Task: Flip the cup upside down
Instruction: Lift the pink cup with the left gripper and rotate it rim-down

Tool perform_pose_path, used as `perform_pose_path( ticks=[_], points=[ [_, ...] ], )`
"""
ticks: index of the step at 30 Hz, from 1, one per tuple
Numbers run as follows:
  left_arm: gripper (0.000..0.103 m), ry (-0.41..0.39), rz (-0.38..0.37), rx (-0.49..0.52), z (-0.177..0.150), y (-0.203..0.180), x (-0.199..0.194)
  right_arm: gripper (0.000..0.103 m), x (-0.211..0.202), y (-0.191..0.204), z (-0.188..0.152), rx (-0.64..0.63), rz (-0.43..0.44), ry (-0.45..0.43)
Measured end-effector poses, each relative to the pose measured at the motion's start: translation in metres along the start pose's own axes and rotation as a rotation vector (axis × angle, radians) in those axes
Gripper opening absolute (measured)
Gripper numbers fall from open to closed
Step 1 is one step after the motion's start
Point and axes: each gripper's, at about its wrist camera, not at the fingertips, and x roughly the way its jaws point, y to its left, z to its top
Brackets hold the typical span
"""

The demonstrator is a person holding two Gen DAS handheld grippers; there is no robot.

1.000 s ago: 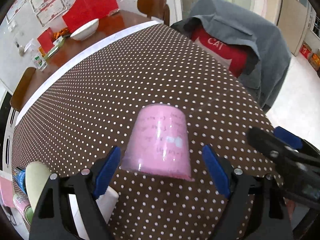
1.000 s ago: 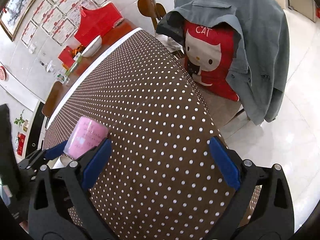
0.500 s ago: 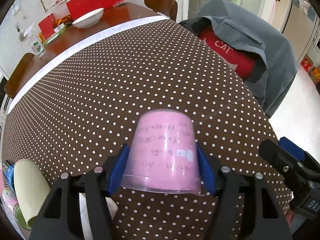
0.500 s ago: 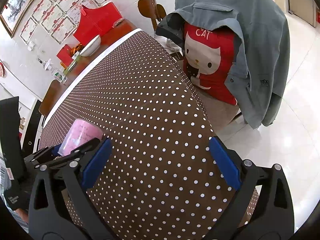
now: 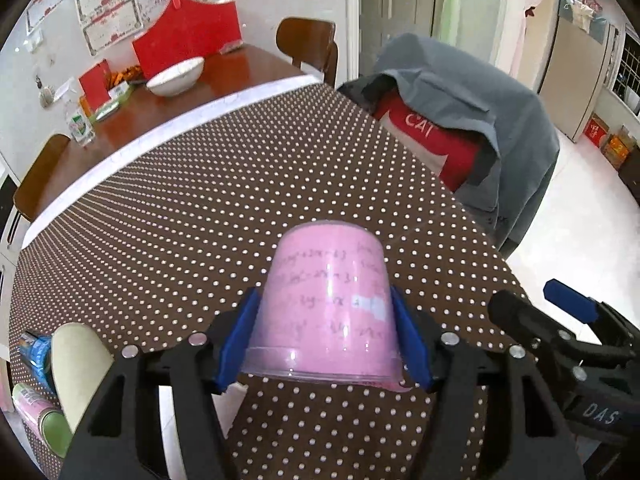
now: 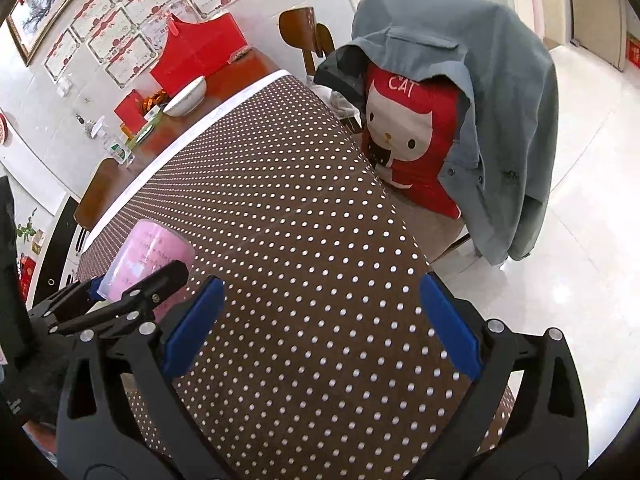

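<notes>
A pink plastic cup [image 5: 330, 304] with handwriting on it stands upside down, wide rim toward the table. My left gripper [image 5: 324, 344] is shut on the pink cup near its rim and holds it slightly above the brown polka-dot tablecloth [image 5: 200, 216]. The cup also shows at the left of the right wrist view [image 6: 148, 256], held by the left gripper's black fingers [image 6: 156, 280]. My right gripper [image 6: 320, 332] is open and empty over the table's near right edge; it shows at the right of the left wrist view [image 5: 560, 320].
A pale green cup [image 5: 76, 364] and cans [image 5: 36, 360] lie at the near left. A chair draped with a grey jacket [image 6: 500, 120] and red cat cushion [image 6: 412, 136] stands to the right. A white bowl [image 5: 176, 78] sits on the far wooden table.
My left gripper closed on the pink cup and lifted it slightly off the cloth. The right gripper stayed open and barely moved.
</notes>
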Motion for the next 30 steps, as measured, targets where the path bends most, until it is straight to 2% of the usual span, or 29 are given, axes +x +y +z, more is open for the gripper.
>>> perform_pose_path(
  ticks=[10, 20, 30],
  points=[
    [0.064, -0.096, 0.011, -0.072, -0.027, 0.032, -0.057, 0.096, -0.034, 0.035, -0.019, -0.078, 0.020, -0.043],
    [0.064, -0.170, 0.067, -0.184, -0.082, 0.080, -0.111, 0.096, -0.058, 0.088, -0.055, -0.198, 0.079, -0.049],
    [0.064, -0.202, 0.138, -0.312, -0.140, 0.131, -0.141, 0.096, -0.061, 0.145, -0.094, -0.331, 0.120, -0.016]
  ],
)
